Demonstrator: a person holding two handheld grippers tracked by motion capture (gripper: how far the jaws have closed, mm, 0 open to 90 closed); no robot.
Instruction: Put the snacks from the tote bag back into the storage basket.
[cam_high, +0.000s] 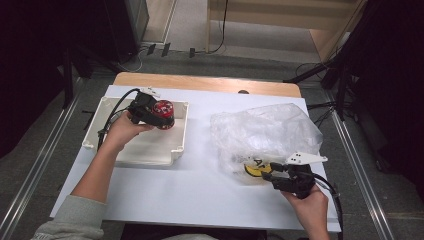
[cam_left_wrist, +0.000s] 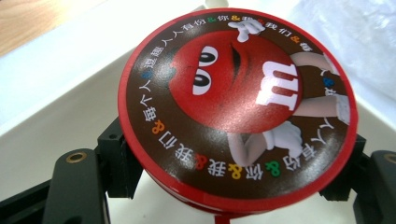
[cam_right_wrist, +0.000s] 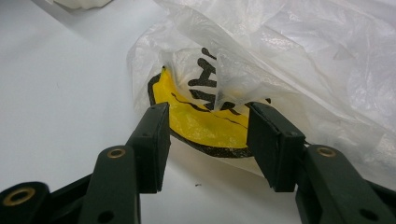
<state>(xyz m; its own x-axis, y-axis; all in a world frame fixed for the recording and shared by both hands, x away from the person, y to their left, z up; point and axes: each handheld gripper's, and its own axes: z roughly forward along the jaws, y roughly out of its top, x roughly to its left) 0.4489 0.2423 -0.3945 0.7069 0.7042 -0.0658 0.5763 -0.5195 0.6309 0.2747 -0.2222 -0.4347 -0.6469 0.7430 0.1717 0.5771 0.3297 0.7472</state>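
left gripper (cam_high: 159, 116): clamps round red-rimmed candy tin (cam_left_wrist: 238, 109) | right gripper (cam_high: 272, 172): jaws wide at clear plastic bag (cam_high: 265, 132)

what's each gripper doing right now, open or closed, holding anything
left gripper: shut on the round red candy tin, held over the white plastic tray.
right gripper: open, jaws either side of the clear plastic bag edge, not clamped.

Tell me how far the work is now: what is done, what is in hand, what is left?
Done: the left claw is shut on the red tin. In hand: it holds the tin over the white tray; the right claw stands open at the plastic bag, its jaws on either side of the yellow print. Left, probably: set the tin down and grip the bag.
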